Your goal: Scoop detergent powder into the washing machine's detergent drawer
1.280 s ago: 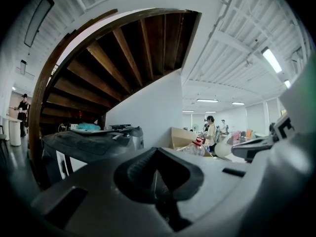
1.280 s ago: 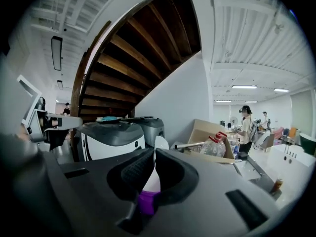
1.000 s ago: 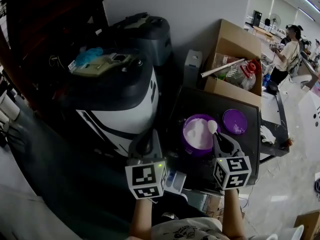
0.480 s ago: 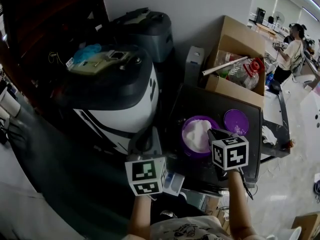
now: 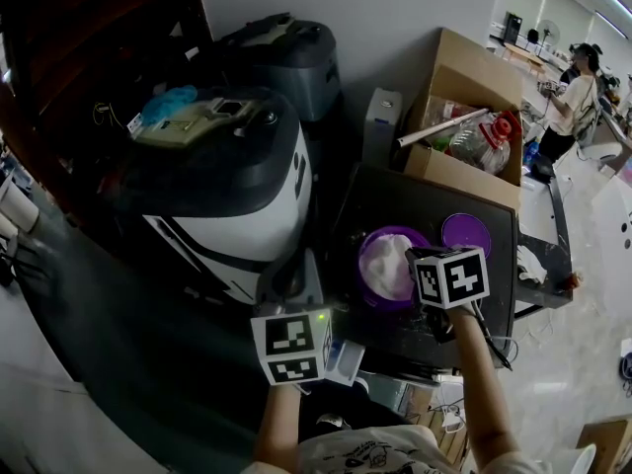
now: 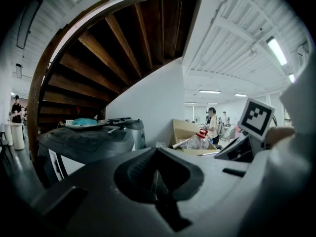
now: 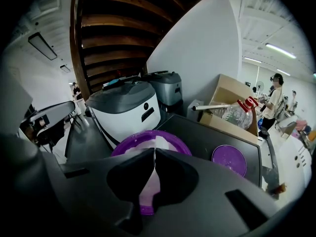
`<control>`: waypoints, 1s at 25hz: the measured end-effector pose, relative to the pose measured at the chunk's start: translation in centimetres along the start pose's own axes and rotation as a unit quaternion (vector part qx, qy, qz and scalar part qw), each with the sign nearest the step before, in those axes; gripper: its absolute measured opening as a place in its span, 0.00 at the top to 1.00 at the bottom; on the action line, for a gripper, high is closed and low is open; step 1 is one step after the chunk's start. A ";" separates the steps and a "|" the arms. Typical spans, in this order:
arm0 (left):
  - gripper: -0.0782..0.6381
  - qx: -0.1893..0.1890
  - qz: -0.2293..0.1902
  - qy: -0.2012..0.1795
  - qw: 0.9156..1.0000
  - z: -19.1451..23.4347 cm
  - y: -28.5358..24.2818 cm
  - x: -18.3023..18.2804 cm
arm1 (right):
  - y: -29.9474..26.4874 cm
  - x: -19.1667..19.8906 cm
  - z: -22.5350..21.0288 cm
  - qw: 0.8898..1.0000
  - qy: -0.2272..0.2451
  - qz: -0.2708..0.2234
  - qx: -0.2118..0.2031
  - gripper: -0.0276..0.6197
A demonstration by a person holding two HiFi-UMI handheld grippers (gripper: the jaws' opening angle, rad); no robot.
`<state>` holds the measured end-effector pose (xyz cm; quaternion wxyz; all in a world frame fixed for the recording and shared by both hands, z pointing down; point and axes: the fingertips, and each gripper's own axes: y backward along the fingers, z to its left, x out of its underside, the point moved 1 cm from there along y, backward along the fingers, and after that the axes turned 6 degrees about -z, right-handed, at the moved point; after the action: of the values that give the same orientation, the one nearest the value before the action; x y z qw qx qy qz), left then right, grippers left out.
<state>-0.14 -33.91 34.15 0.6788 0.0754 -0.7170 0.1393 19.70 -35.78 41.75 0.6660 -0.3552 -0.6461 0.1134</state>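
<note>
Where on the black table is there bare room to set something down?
Bare: the table strip in front of the box, behind the tub and lid. Crowded at the front, where the right gripper holds a spoon over the tub.

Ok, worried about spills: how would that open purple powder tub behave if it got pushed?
The tub looks wide, so it would probably slide rather than tip. Its lid is off and the powder sits high inside, so a sharp jolt may well spill some.
</note>
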 end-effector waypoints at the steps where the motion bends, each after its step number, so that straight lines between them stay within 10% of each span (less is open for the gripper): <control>1: 0.89 0.000 0.000 0.001 1.000 0.0 0.0 0.0 | -0.1 0.0 0.0 1.000 -0.001 0.002 -0.001 0.93; 25: 0.89 -0.004 0.004 0.012 1.000 1.4 1.0 0.7 | -2.1 0.9 2.4 0.999 -0.016 0.029 -0.024 0.93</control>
<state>-1.80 -33.34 34.65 0.6871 0.0677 -0.7097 0.1398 16.93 -35.91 43.53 0.6438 -0.3874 -0.6484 0.1228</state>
